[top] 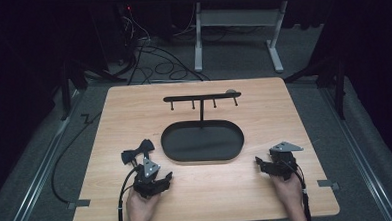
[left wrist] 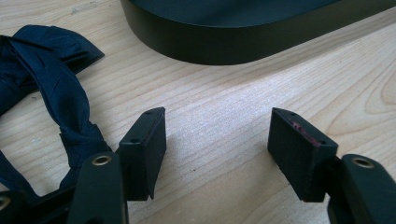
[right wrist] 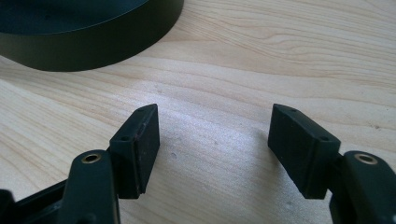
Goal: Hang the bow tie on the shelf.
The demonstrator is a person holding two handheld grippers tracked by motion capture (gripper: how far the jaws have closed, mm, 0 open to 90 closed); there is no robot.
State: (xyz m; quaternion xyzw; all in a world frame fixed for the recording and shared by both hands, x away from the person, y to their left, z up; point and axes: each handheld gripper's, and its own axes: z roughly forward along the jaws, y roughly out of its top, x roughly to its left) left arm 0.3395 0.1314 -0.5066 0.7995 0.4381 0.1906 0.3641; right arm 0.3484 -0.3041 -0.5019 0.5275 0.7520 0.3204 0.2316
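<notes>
While the dark blue fabric bow tie [top: 137,151] lies flat on the light wooden bench [top: 284,111], just left of the black oval tray [top: 203,141] with its hooked T-shaped stand [top: 202,96], the left tool [left wrist: 217,149] rests beside it, jaws spread and empty. The right tool [right wrist: 215,147] waits wide apart near the tray's right end. Best bet: pinch the knot and lift gently.

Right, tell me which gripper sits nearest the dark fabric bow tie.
The left gripper: the dark fabric bow tie lies just beyond it; the right gripper is across the table.
</notes>
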